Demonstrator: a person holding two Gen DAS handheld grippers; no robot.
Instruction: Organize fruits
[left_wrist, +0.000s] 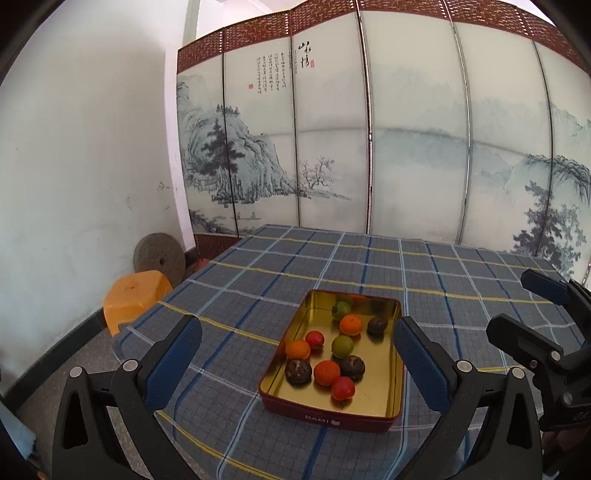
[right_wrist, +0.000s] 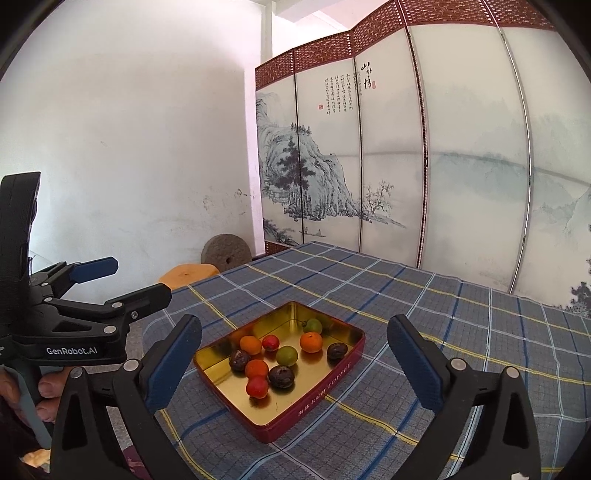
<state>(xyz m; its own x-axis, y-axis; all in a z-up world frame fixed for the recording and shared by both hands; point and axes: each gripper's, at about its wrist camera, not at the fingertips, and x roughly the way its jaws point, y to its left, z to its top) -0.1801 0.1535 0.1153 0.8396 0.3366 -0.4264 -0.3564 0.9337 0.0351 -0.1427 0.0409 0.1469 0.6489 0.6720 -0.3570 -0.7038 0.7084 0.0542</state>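
Observation:
A shallow gold-lined red tin (left_wrist: 393, 373) (right_wrist: 343, 363) sits on the checked tablecloth and holds several small fruits: orange tangerines (left_wrist: 351, 324) (right_wrist: 311, 342), red fruits (left_wrist: 343, 388) (right_wrist: 257, 386), green limes (left_wrist: 342, 345) (right_wrist: 287, 355) and dark brown fruits (left_wrist: 298, 371) (right_wrist: 281, 376). My left gripper (left_wrist: 297, 360) is open and empty, held above the table just short of the tin. My right gripper (right_wrist: 295, 360) is open and empty, also short of the tin. Each gripper shows in the other's view: the right one (left_wrist: 532, 314) and the left one (right_wrist: 122, 282).
The table with the blue checked cloth (left_wrist: 258, 280) (right_wrist: 461, 332) stretches back to a painted folding screen (left_wrist: 332, 129). An orange plastic stool (left_wrist: 133, 295) and a round grindstone (left_wrist: 159, 256) stand on the floor left of the table, by the white wall.

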